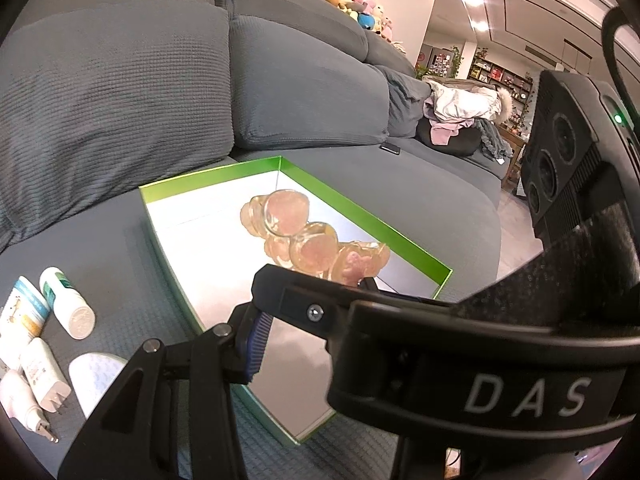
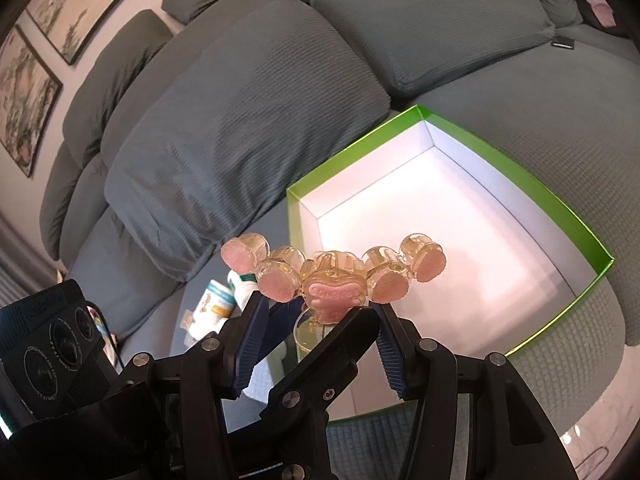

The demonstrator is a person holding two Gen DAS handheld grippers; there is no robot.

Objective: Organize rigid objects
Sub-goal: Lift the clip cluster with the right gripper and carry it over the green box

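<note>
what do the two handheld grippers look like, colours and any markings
Both are matte black plastic linkages with silver pivot screws. The fingers carry ribbed blue pads. The right gripper shows white "DAS" lettering on a curved band. The left gripper has a black camera block with round lenses.

A see-through yellow toy [image 2: 334,276] with five round pink fuzzy pads and a pink middle part is held up in the air above a box [image 2: 560,204]. The box is open, green outside and white inside. It sits on the grey sofa. Small white bottles and tubes [image 1: 66,308] lie beside the box.
</note>
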